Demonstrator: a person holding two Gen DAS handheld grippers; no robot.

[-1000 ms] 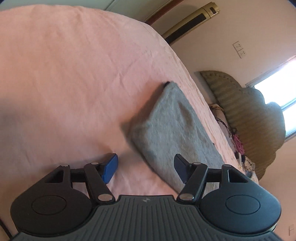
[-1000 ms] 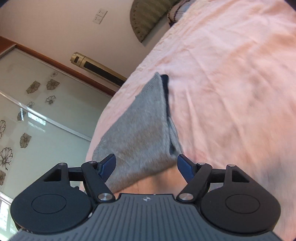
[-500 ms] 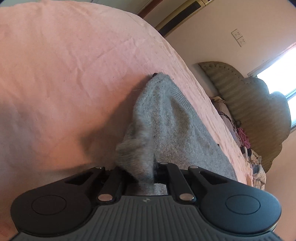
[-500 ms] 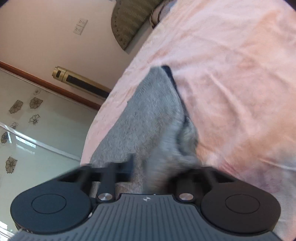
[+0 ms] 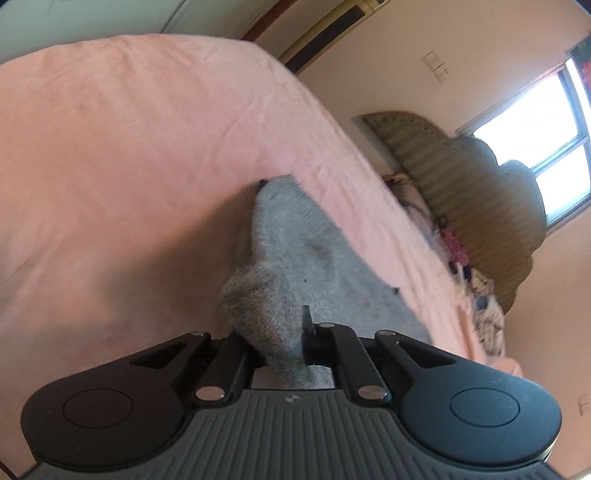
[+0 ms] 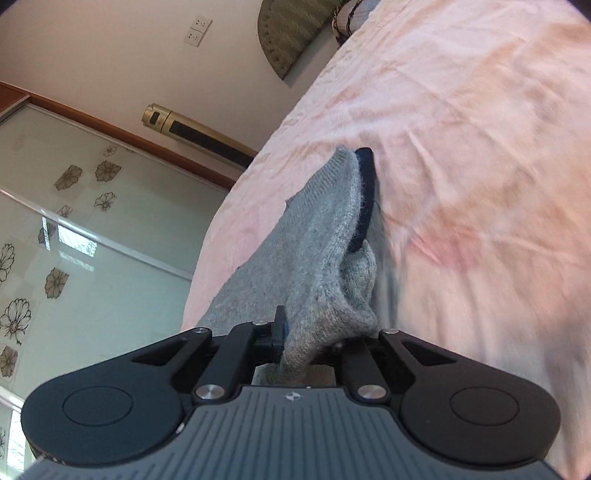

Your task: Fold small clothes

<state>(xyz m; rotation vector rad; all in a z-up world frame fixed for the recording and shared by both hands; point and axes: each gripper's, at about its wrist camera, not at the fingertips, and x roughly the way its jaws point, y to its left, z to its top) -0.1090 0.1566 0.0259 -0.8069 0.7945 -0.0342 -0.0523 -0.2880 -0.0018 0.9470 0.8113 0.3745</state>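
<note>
**While both claws pinch it, a grey knit garment lifts off a pink bed**

Seen from the left wrist, the left claw (image 5: 291, 343) is clenched on a bunched corner of the garment (image 5: 295, 258). Knit fabric swallows the fingertips, so only one thin dark edge of a finger shows beside the wad. Beyond the grip, the garment runs away across the bed (image 5: 129, 147), its far tip touching the sheet near the bed's edge. How much of its underside rests on the sheet is hard to tell, because a shadow lies along its left side.

Seen from the right wrist, the right claw (image 6: 306, 343) is likewise clamped on another gathered corner of the garment (image 6: 317, 240). One finger edge pokes up left of the wad; the other is buried in the knit. A dark navy trim (image 6: 365, 192) runs along the garment's right edge. The bed (image 6: 480, 147) to the right is smeared by motion blur.

Around the bed, partly cut off by the fisheye frame: a padded headboard (image 5: 461, 192), a bright window (image 5: 535, 136), a wall socket (image 6: 197, 31), a gold-coloured cylinder (image 6: 192, 131) on the wall, and frosted glass doors (image 6: 74, 221) with flower prints. A jumble of small things (image 5: 480, 295) near the headboard is too blurred to identify.
</note>
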